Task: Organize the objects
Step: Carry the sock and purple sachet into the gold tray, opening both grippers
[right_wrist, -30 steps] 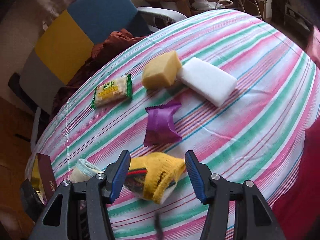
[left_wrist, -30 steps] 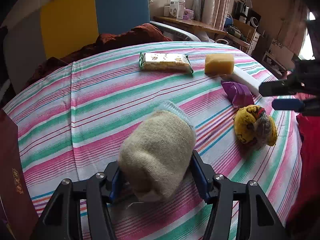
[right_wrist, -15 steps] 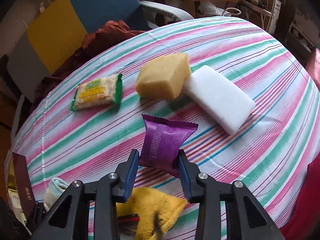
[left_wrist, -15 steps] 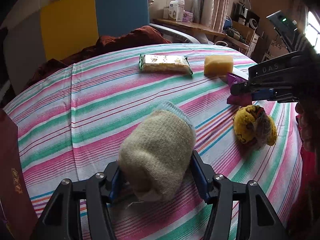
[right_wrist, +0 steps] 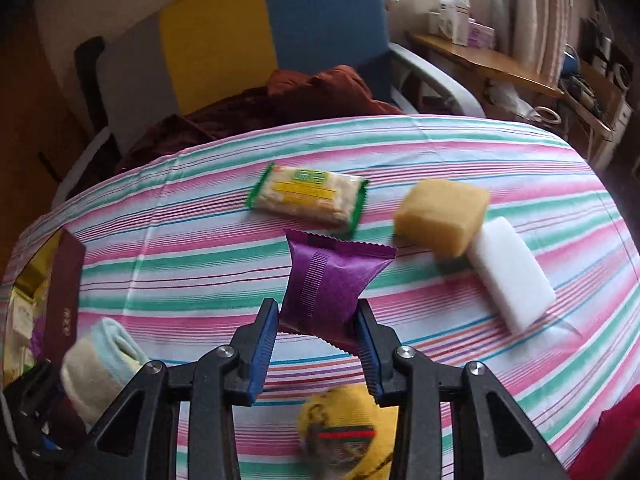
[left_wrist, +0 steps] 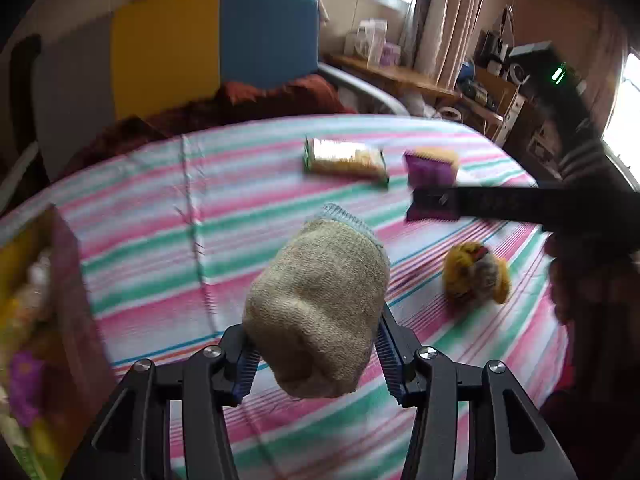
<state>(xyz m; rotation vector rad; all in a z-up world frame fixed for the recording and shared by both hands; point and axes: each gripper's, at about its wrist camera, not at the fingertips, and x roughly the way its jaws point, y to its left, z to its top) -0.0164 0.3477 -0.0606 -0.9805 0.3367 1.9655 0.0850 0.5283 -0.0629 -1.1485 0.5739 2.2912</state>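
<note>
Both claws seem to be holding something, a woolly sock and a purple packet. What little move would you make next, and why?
Probably swing the left gripper, shut on the rolled beige wool sock, toward the open maroon box at the table's left edge. The sock is already lifted and the box sits nearest it. The right gripper, shut on the shiny purple foil packet, could follow.

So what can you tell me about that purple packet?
The purple packet is a small, shiny foil-like pouch with zigzag-cut sealed ends and a ribbed strip down its face. It looks puffed and unopened. The right tool pinches its lower half between blue ribbed pads, holding it tilted and lifted above the striped tablecloth. Only the pads appear to touch it.
</note>
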